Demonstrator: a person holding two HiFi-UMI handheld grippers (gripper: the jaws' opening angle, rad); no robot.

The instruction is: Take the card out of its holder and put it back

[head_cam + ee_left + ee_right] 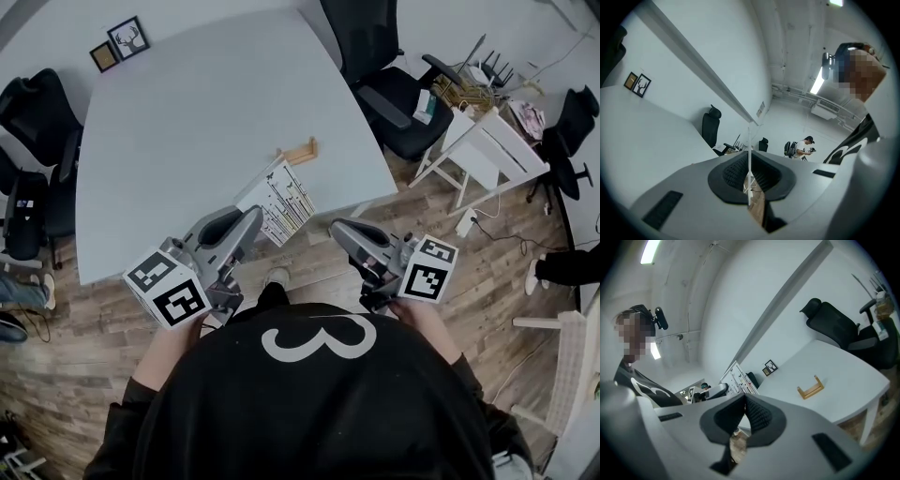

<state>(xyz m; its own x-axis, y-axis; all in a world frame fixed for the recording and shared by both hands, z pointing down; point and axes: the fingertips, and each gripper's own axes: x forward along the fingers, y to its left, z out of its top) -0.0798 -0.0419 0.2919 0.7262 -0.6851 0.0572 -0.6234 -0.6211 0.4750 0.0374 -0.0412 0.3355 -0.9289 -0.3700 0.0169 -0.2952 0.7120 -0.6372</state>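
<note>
The left gripper point(254, 217) pinches the card point(281, 199). In the left gripper view the card point(750, 140) shows edge-on as a thin white line, running up between the pads of that gripper point(751, 169), and the jaws are pressed onto it from both sides. In the head view the card sticks out from the jaws toward 1 o'clock, with its printed face up, over the near edge of the table point(206, 112). Whether it touches the tabletop cannot be told.

The wooden holder point(300, 152) stands empty on the table, at 1 o'clock from the card and just apart from its far corner. In the right gripper view the holder point(809, 388) sits on the table at 2 o'clock from the jaws. The card point(737, 377) shows at 12 o'clock, just above them.

The right gripper point(336, 228) is at 3 o'clock from the left one, off the table's near edge. In its own view the jaws of the right gripper point(743, 405) are pressed together with nothing between them.

Two small frames point(120, 44) stand at the table's far corner, at 10 o'clock in the head view. A black chair point(394, 94) is at 2 o'clock beyond the table, and a white rack point(483, 150) stands on the wooden floor point(56, 375) at 3 o'clock from that chair.
</note>
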